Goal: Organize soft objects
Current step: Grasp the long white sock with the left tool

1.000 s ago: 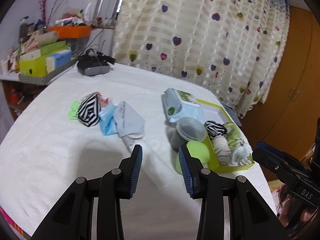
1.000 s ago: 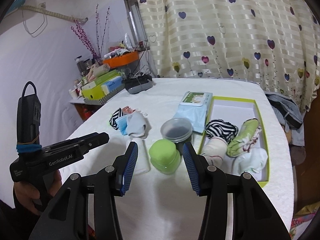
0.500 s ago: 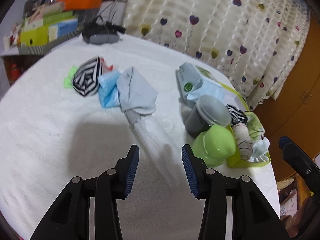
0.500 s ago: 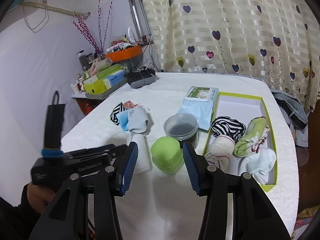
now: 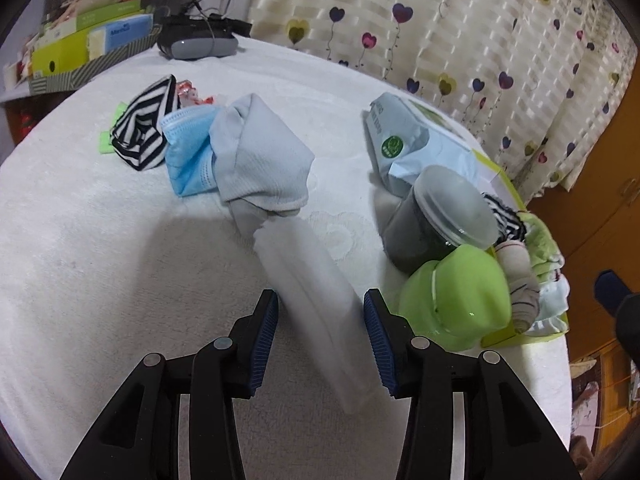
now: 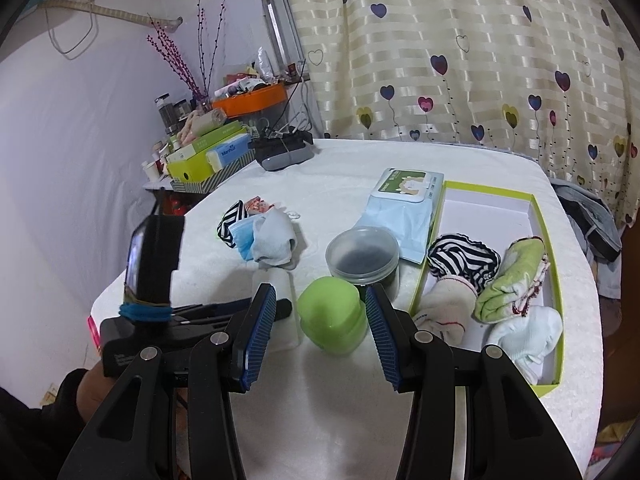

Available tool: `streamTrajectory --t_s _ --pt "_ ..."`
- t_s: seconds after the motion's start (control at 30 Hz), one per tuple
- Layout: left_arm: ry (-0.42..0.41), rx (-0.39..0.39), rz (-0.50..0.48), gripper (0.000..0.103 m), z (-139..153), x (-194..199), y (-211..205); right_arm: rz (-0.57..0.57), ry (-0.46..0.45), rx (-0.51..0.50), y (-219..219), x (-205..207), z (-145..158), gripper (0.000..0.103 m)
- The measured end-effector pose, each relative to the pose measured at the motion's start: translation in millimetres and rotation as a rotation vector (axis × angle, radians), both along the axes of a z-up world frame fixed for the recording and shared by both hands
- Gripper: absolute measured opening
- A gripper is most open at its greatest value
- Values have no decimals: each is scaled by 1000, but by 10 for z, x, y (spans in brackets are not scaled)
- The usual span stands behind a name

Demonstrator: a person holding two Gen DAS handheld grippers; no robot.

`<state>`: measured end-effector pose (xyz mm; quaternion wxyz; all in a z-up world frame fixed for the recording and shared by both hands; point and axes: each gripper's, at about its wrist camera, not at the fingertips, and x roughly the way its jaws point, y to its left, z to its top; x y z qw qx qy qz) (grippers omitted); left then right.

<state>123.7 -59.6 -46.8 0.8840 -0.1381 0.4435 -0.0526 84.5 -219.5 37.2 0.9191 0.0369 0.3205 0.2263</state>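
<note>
A cream curtain (image 6: 460, 48) with coloured hearts hangs behind the white-covered table (image 6: 400, 420). A pale wall (image 6: 80, 128) stands left. An orange wooden cabinet (image 5: 600, 200) stands right.

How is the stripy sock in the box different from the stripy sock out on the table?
The stripy sock in the box lies inside the green-edged box, packed beside three other rolled socks. The stripy sock on the table sits outside it, at the far end of a loose pile next to a blue mask. The boxed one looks bigger, though it is nearer the camera. Both have black and white stripes.
</note>
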Motion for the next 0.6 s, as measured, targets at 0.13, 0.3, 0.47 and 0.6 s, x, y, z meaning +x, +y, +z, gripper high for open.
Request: streamTrajectory --t_s 0.13,0.3,0.47,0.6 --pt "-16 39 -2 42 -8 8 -48 -1 1 0 -2 4 -3 48" --pt "-29 63 -15 25 2 -1 -88 -4 5 -1 2 28 -10 48" --pt "-55 84 -24 18 68 -56 -62 2 5 -6 33 57 -4 48" --pt "-84 80 -19 17 148 -119 33 13 3 -13 99 79 0 48"
